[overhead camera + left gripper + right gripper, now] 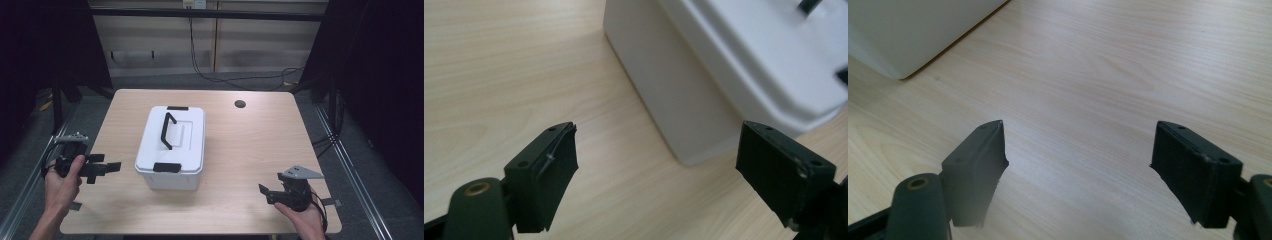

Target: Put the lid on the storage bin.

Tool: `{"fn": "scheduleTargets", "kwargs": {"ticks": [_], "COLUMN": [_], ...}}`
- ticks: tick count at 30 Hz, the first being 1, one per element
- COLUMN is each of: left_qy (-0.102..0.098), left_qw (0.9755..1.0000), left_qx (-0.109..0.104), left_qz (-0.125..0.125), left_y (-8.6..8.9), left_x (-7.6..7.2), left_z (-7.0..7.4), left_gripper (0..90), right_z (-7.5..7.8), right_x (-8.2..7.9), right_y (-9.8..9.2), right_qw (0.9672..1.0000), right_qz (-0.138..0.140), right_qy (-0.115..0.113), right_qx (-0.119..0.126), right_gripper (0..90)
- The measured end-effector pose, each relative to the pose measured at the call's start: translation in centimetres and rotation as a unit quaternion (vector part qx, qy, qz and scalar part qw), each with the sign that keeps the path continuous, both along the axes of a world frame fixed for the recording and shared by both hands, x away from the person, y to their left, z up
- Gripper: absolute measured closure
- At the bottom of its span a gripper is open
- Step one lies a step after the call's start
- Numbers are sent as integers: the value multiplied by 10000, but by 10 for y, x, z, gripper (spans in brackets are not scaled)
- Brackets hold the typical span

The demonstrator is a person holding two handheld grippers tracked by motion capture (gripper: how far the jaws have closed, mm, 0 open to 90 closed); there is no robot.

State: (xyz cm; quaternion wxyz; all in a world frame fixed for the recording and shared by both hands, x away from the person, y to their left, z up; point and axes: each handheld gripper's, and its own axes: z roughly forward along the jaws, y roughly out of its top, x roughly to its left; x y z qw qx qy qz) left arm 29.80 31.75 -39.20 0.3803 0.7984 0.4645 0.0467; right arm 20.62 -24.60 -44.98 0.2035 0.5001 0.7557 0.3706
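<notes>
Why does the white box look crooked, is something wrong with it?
Nothing looks broken or spilled. The white box just sits turned a little against the table edges, lid on, black handle lying flat on the lid. The left gripper and right gripper are both open, touching nothing.

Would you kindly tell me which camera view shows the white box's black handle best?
The high view: the handle lies whole on the lid of the white box. The left gripper view catches just a blurred black bit at its top edge. The right gripper view shows one corner of the box's wall.
</notes>
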Motion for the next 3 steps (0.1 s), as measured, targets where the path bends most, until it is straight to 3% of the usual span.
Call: {"fn": "scheduleTargets", "kwargs": {"ticks": [3], "left_qy": [7], "left_qw": [9999], "left_qx": [-93], "left_qz": [59], "left_y": [7], "left_x": [-5], "left_z": [-11], "left_gripper": [165], "right_z": [-2], "right_x": [1], "right_y": [1], "right_qw": [10000], "right_qz": [-35], "right_qy": [25], "right_qx": [27], "right_gripper": [214]}}
